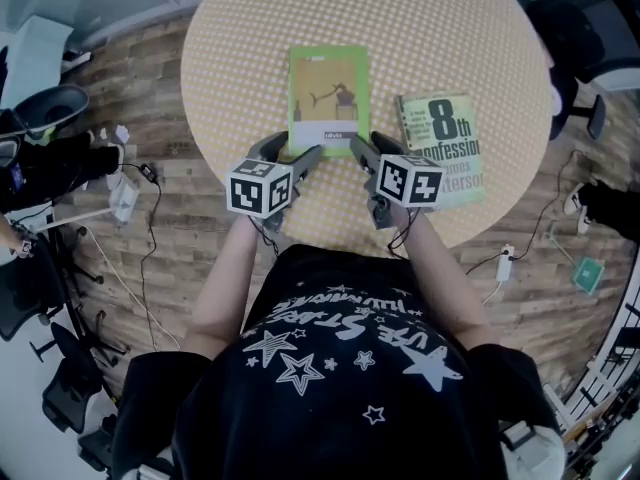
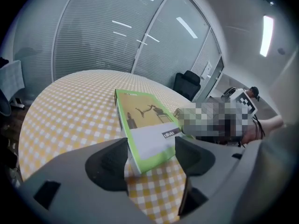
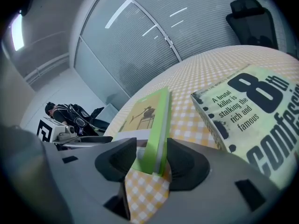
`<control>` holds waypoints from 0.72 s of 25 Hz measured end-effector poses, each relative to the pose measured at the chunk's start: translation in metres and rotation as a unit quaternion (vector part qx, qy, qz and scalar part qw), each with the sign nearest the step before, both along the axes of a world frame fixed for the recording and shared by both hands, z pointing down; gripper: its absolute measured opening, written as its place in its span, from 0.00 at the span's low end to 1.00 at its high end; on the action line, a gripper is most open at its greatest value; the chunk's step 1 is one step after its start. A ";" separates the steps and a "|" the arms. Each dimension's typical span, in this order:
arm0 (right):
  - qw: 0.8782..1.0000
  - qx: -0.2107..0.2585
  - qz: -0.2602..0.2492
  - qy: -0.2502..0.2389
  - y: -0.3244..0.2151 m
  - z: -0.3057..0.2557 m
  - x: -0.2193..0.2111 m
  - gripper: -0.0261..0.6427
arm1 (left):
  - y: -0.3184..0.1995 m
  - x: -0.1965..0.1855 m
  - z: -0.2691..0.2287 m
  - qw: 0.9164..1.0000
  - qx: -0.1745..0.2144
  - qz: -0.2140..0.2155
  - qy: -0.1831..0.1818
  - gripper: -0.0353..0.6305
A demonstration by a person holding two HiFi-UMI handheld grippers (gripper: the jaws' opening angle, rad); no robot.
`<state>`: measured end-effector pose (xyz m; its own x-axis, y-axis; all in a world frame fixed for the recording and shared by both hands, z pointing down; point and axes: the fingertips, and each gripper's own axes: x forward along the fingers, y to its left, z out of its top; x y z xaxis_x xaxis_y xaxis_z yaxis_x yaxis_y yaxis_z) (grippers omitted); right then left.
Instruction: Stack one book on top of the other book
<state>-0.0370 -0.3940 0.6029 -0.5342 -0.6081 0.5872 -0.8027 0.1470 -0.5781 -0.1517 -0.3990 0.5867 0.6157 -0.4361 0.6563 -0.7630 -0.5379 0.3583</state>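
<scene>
A green paperback [image 1: 328, 93] lies flat near the middle of the round checked table [image 1: 250, 38], and a pale "8th Confession" book [image 1: 443, 146] lies to its right, a little apart. My left gripper [image 1: 290, 150] stands at the green book's near left corner; in the left gripper view that corner [image 2: 147, 139] sits between the spread jaws of the gripper [image 2: 150, 158]. My right gripper [image 1: 368, 146] is at the near right corner, where the green book's edge [image 3: 154, 125] stands between its jaws [image 3: 150, 161]. Both are open. The second book [image 3: 252, 115] lies just right of the right gripper.
The table's near edge is right under both grippers. Cables and a power adapter [image 1: 125, 198] lie on the wooden floor at the left, another plug [image 1: 505, 260] at the right. Black office chairs [image 1: 30, 108] stand around the table, with glass walls behind.
</scene>
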 end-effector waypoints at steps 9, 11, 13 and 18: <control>1.000 0.002 -0.022 0.017 -0.009 0.001 -0.010 0.32 | -0.006 0.001 0.007 1.000 -0.015 -0.010 -0.024 0.52; 1.000 -0.001 -0.016 0.015 -0.009 0.000 -0.009 0.31 | -0.009 -0.006 0.008 0.999 -0.005 -0.029 -0.037 0.42; 1.000 -0.001 -0.010 0.014 -0.006 -0.002 -0.008 0.30 | -0.008 -0.010 0.006 0.999 0.008 -0.041 -0.034 0.33; 0.999 0.034 -0.006 0.018 -0.002 -0.026 -0.013 0.30 | -0.001 -0.017 -0.019 0.997 0.035 -0.068 0.000 0.33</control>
